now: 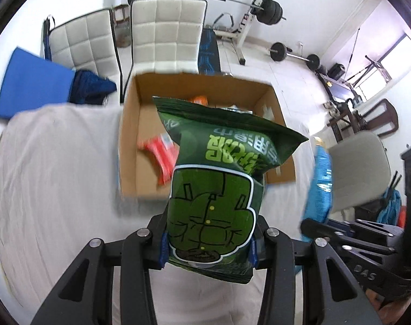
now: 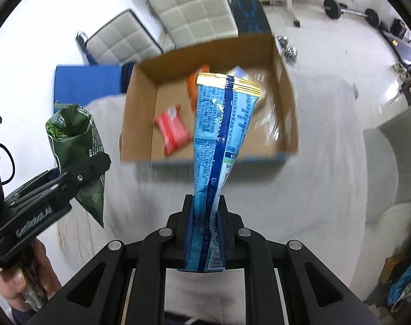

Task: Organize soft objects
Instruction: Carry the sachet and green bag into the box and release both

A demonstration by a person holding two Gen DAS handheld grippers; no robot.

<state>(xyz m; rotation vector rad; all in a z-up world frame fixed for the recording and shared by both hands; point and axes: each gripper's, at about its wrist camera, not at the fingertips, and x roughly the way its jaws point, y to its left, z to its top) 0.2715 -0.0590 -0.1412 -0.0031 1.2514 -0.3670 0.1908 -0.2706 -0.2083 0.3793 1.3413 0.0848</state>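
The left claw (image 1: 208,239) is gripping a green bag (image 1: 221,178) and the right claw (image 2: 205,227) is pinching a blue bag (image 2: 219,135), both hanging before the box (image 2: 140,108) at the table's far edge. Either slack bag may be catching the box's near wall and slipping.

i have my left gripper (image 1: 209,241) clamped on the green bag (image 1: 221,178), fingers wide around its lower end. my right gripper (image 2: 204,233) pinches the blue bag (image 2: 219,135) narrowly between both fingers, raised just beside the left one.
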